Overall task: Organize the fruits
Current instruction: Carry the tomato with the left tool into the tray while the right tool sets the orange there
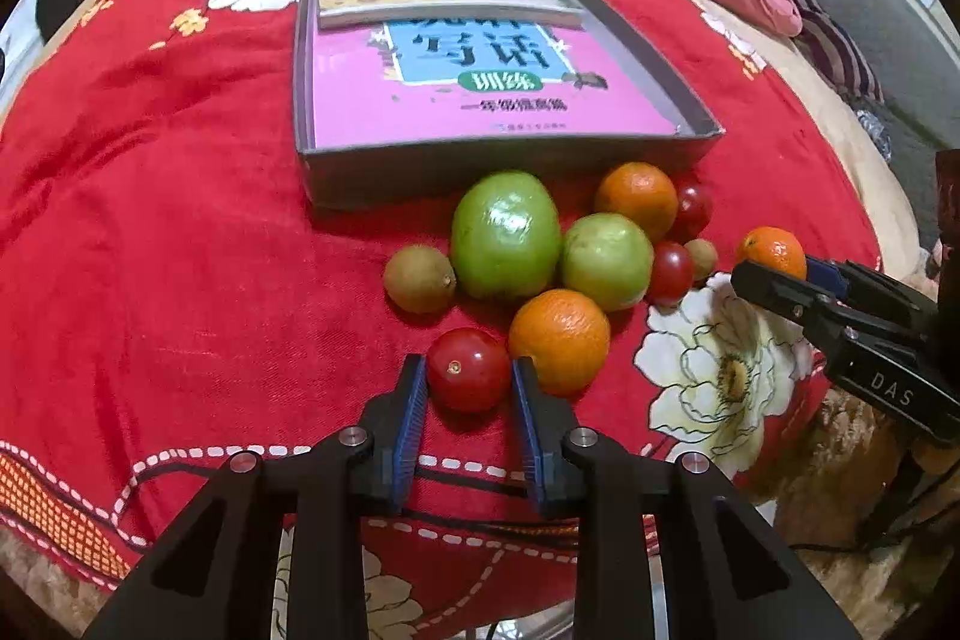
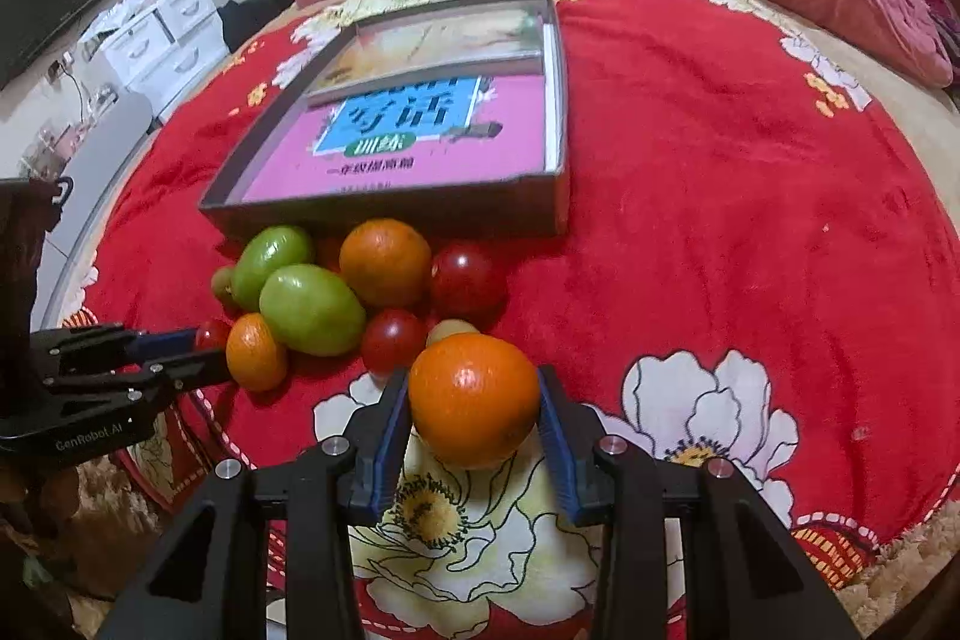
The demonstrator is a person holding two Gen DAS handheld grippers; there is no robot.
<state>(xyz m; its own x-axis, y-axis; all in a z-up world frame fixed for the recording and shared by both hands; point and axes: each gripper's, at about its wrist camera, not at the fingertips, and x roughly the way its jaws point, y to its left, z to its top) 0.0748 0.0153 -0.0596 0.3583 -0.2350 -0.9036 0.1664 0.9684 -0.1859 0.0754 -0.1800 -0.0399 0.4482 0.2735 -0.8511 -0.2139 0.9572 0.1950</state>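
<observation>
A: What are the jaws doing?
B: The left gripper has its jaws clamped on a red tomato; the right gripper grips an orange. Both fruits sit at six o'clock of the fruit pile on the bed's red blanket.
A: Which step?
B: Grasping, I judge. Next, lift both clear toward the box at twelve o'clock, without nudging neighbours.

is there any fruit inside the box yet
No, the box holds only books, while all the fruit, such as the big green fruit, lies on the red blanket in front of it.
</observation>
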